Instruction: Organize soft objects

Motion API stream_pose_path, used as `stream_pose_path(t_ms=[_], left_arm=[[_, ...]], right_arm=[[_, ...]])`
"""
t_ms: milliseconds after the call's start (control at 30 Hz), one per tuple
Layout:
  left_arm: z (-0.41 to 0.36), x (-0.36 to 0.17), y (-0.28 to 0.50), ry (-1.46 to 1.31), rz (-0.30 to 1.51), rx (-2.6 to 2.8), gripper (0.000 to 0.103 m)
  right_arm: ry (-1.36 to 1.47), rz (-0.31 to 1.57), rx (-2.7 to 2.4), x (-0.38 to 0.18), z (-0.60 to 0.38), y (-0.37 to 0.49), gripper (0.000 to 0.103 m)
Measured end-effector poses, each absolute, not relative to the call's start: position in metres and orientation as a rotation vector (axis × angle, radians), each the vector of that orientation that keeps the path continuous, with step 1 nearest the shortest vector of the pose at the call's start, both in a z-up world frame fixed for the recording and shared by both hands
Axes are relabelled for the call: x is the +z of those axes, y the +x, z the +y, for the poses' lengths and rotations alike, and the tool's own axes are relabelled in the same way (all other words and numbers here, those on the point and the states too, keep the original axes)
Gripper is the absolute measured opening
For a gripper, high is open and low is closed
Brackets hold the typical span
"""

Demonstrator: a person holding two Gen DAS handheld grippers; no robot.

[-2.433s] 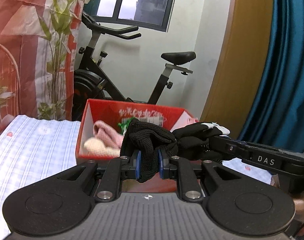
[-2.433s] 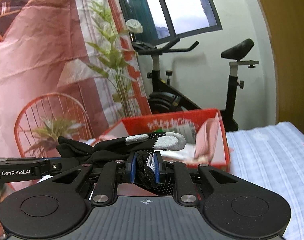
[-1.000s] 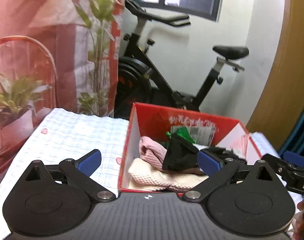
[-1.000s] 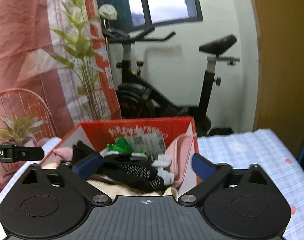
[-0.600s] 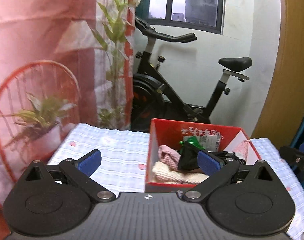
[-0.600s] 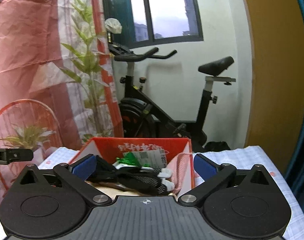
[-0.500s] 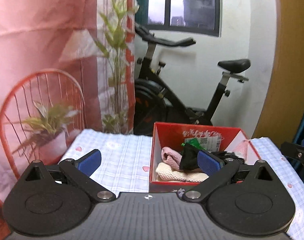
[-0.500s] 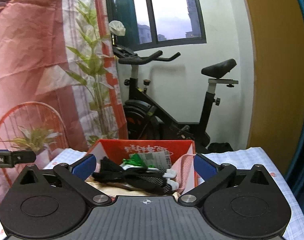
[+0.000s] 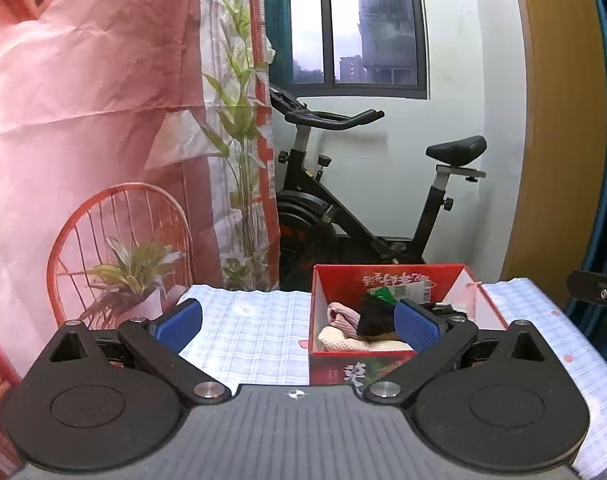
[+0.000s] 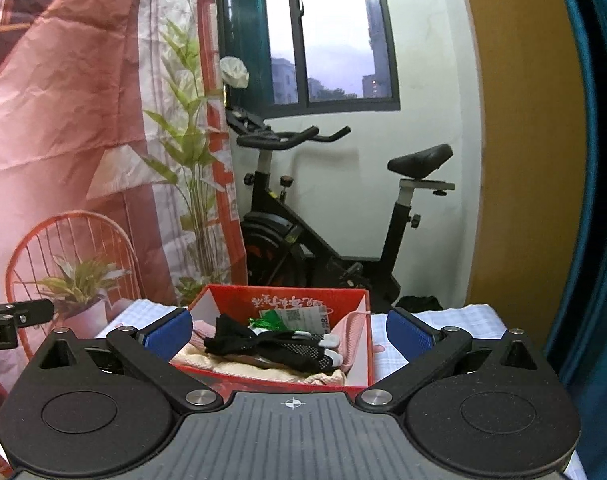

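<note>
**A:** ok so what's in shot, left to right? Starting from the left wrist cam.

**B:** Way over at 9 o'clock there's a red wire chair (image 9: 119, 240) with a potted plant (image 9: 131, 276) in front of it, pink backdrop behind. Then the left gripper (image 9: 298, 322), fingers spread wide apart, nothing between the blue pads (image 9: 179, 324). Checkered cloth (image 9: 247, 332) runs under it. At about 3 o'clock from the gripper's middle sits the red box (image 9: 387, 368), and the right-hand pad overlaps it in the picture. I can't tell if it actually touches.

**A:** and the soft stuff?

**B:** All in the box. Pink knit thing (image 9: 341, 316) at the left, cream knit piece (image 9: 355, 344) under it, black glove (image 9: 377, 320) in the middle. Exercise bike (image 9: 363, 208) behind at 12 o'clock, under the window.

**A:** right wrist cam?

**B:** Same order basically. At 9 o'clock a bit of the other gripper pokes in from the edge. Then the right gripper (image 10: 289, 334), also wide open and holding nothing. The box (image 10: 359, 360) sits dead centre between its fingers, at 12 o'clock. Black gloves (image 10: 271, 346) with grey-white fingertips lie across the top of the pile, cream knit (image 10: 239, 368) underneath, pink cloth (image 10: 353, 336) against the right wall. Some green wrapper and a printed label at the back. Blue curtain (image 10: 591, 200) at 3 o'clock.
</note>
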State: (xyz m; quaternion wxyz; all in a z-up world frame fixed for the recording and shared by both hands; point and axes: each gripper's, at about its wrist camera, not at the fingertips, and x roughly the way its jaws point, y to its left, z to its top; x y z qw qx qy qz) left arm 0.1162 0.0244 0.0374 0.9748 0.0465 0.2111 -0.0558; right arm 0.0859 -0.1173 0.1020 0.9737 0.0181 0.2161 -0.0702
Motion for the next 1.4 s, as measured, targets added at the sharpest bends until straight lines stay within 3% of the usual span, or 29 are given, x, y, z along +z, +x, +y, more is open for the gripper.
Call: stream_pose_path(t_ms=[367,1400], left_arm=[[0.024,0.041,0.098,0.082,0.397,-0.122,0.103],[0.028,0.037,0.097,0.069,0.424,-0.1,0.103]], right_arm=[[-0.003,0.426,-0.178,0.115,-0.12,0.046,0.103],[-0.003,0.444,-0.195,0.112,-0.128,0.048,0.103]])
